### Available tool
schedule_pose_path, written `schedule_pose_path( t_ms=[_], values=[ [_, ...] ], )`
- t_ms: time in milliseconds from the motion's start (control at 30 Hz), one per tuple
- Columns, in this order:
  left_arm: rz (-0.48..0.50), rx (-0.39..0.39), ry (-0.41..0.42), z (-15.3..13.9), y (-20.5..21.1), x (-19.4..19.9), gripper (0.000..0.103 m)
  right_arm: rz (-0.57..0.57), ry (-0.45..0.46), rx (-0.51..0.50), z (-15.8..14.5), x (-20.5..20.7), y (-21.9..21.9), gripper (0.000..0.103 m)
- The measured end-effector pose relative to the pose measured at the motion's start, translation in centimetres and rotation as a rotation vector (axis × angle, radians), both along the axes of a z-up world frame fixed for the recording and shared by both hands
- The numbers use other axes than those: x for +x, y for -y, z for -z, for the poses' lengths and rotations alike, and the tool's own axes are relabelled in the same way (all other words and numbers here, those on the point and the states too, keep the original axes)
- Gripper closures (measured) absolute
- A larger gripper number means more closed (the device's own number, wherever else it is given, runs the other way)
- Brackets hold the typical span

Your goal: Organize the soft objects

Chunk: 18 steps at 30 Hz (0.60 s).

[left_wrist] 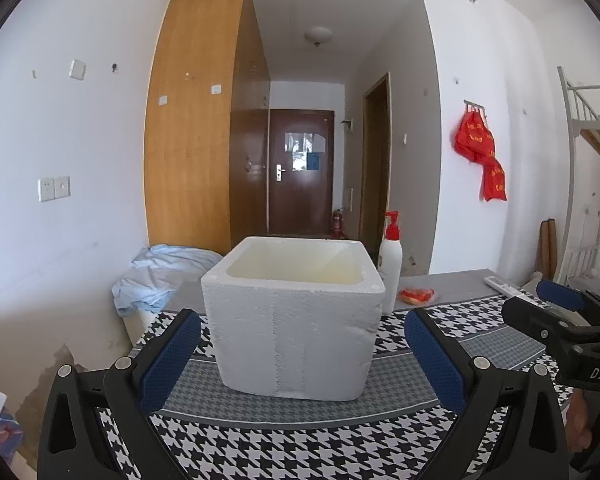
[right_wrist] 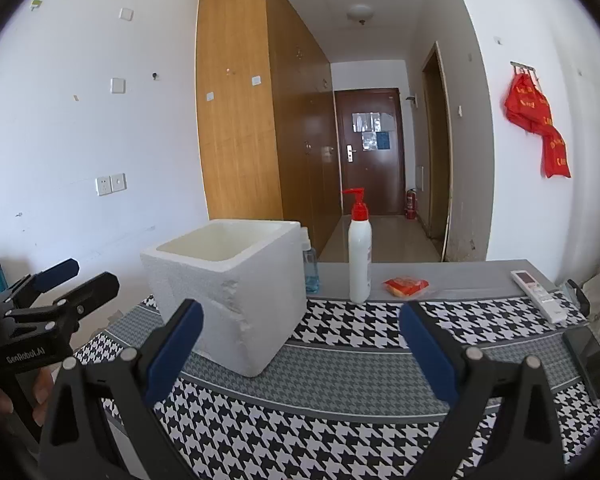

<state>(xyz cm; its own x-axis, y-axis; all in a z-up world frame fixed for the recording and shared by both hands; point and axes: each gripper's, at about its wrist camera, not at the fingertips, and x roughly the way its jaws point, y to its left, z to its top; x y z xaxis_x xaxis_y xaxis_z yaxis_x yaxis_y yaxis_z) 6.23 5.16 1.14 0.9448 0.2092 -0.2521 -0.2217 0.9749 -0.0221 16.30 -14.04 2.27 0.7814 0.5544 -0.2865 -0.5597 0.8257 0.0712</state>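
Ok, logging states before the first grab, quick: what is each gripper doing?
Left gripper: open, holding nothing.
Right gripper: open, holding nothing.

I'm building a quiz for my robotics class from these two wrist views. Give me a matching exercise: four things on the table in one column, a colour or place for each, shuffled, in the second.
Things:
1. foam box
2. pump bottle
3. snack packet
4. remote control

Descriptions:
A. orange-red, lying flat on the grey strip
B. white, open-topped, nearest the left gripper
C. far right, beside a dark phone
D. white body, red pump top, upright

Pairs: 1-B, 2-D, 3-A, 4-C
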Motion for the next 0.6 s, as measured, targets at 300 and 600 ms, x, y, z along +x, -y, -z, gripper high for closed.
schedule_pose_path(
  t_ms=[300, 600],
  values=[
    [0.005, 0.002, -0.006, 0.02, 0.2, 0.07, 0.001, -0.001, -0.001, -0.011, 0.12, 0.05, 0.04, 0.003],
    [0.002, 0.005, -0.004, 0.1, 0.27, -0.06, 0.001, -0.009, -0.002, -0.011, 0.03, 0.08, -0.04, 0.003]
  ],
)
